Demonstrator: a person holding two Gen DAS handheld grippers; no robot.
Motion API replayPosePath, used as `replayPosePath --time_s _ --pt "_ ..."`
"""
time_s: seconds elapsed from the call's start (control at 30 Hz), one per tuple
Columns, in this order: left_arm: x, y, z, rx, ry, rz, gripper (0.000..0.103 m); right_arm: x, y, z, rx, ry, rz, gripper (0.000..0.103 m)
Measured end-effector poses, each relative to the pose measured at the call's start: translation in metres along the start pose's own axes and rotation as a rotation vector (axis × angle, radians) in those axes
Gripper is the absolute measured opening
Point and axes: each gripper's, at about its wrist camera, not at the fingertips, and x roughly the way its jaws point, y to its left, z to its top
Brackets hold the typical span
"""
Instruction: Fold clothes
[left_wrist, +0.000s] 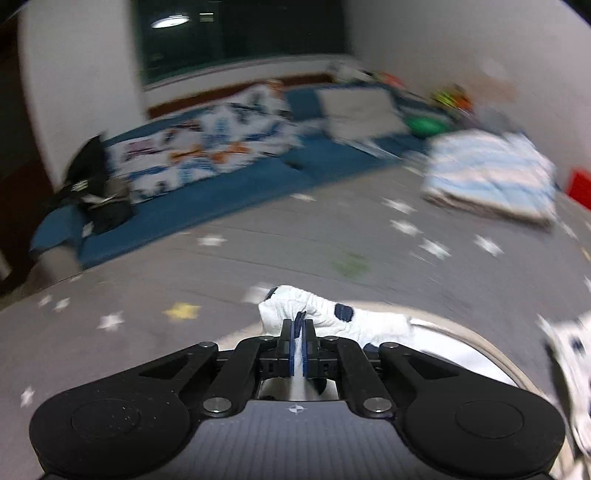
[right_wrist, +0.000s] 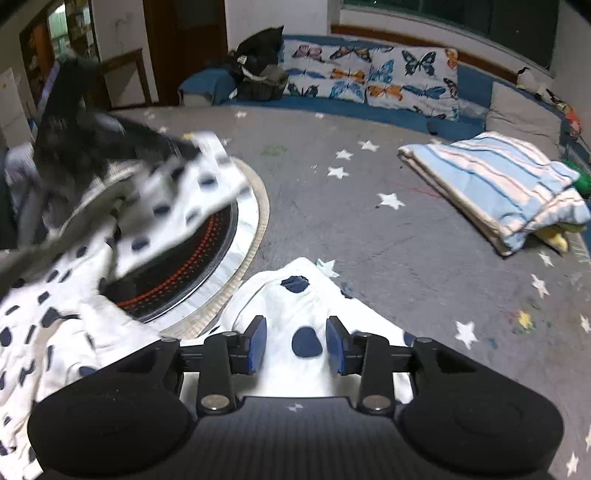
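A white garment with dark blue spots (right_wrist: 288, 306) lies over a round low table (right_wrist: 255, 206) and spills onto the grey star carpet. My left gripper (left_wrist: 298, 332) is shut on a bunched edge of this spotted garment (left_wrist: 332, 317), lifting it; the view is blurred by motion. In the right wrist view that left gripper shows as a dark blur (right_wrist: 92, 144) at upper left with cloth hanging from it. My right gripper (right_wrist: 295, 345) stands open just above a corner of the garment, its blue pads (right_wrist: 258, 343) on either side of a spot, nothing gripped.
A folded blue-striped blanket (right_wrist: 498, 184) lies on the grey star carpet (right_wrist: 406, 258) at right. Butterfly-print cushions (right_wrist: 369, 74) and a black bag (right_wrist: 258, 62) sit on a blue mat along the far wall. The table's rim curves beside the cloth.
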Motion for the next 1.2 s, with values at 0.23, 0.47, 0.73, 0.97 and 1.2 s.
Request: replayPosePath --time_s 0.23,0.47,0.73,0.97,1.2 --pt "-0.006 0.069 -0.003 -0.171 -0.014 0.125 0.004 0.035 -0.002 0.031 -0.030 -0.013 -0.020 0.043" --pt "-0.005 0.117 -0.012 -0.274 -0.006 0.207 0.004 0.082 -0.022 0.080 -0.003 -0.084 -0.112 0.045" --pt "-0.006 0.132 -0.021 -0.265 0.013 0.250 0.013 0.088 -0.045 0.115 0.057 -0.154 -0.183 0.047" --pt "-0.042 0.130 -0.027 -0.268 -0.042 0.206 0.013 0.083 -0.036 0.101 0.000 -0.068 -0.110 0.047" --pt "-0.076 0.127 -0.043 -0.259 -0.016 0.137 0.013 0.109 -0.040 0.106 0.069 -0.078 -0.117 0.057"
